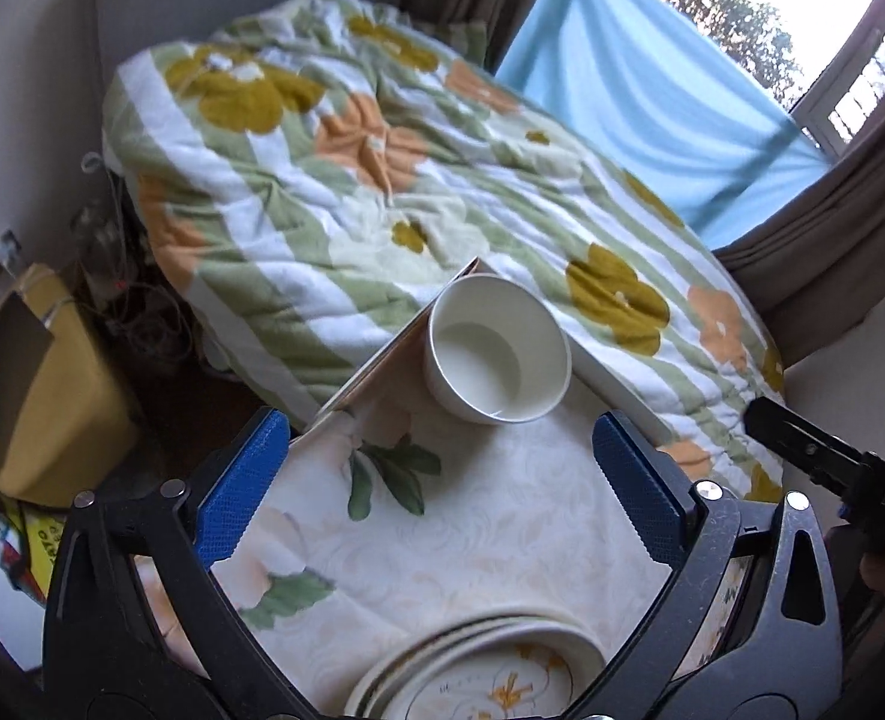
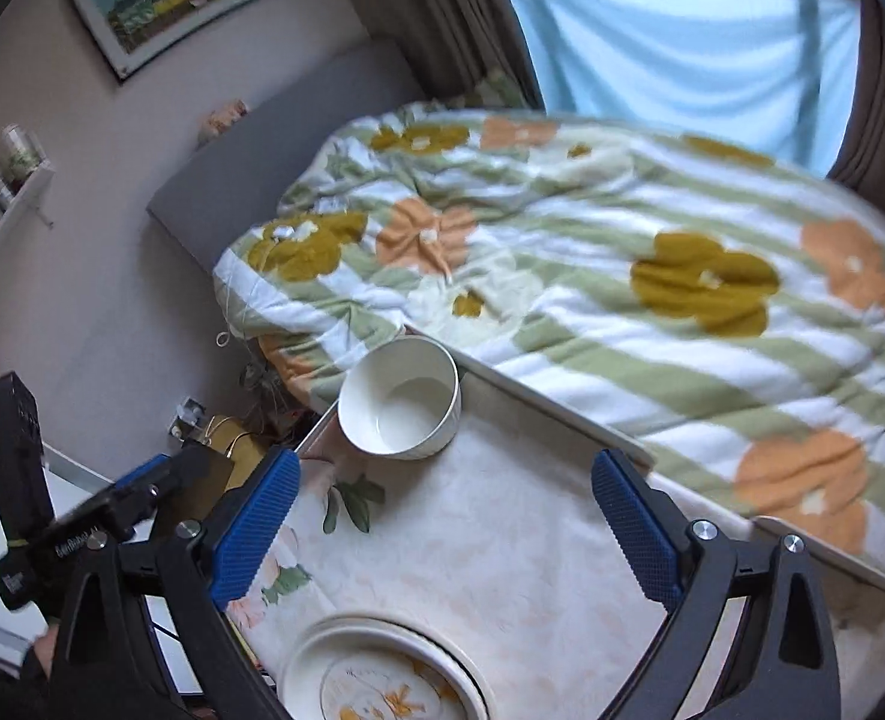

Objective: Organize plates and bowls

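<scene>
A white bowl [image 1: 497, 348] stands upright at the far corner of a small table with a floral cloth [image 1: 472, 516]; it also shows in the right wrist view [image 2: 400, 398]. A stack of floral plates [image 1: 490, 669] lies at the near edge, also seen in the right wrist view [image 2: 382, 669]. My left gripper [image 1: 439, 447] is open and empty above the cloth, between plates and bowl. My right gripper [image 2: 445, 486] is open and empty, likewise above the cloth [image 2: 502, 540]. Each gripper shows at the edge of the other's view.
A bed with a flowered quilt [image 1: 382, 168] lies right behind the table. A yellow box [image 1: 40, 384] and cables sit on the floor at left. A wall shelf with jars [image 2: 4, 180] hangs at left. Curtains and a window [image 2: 682, 42] are behind the bed.
</scene>
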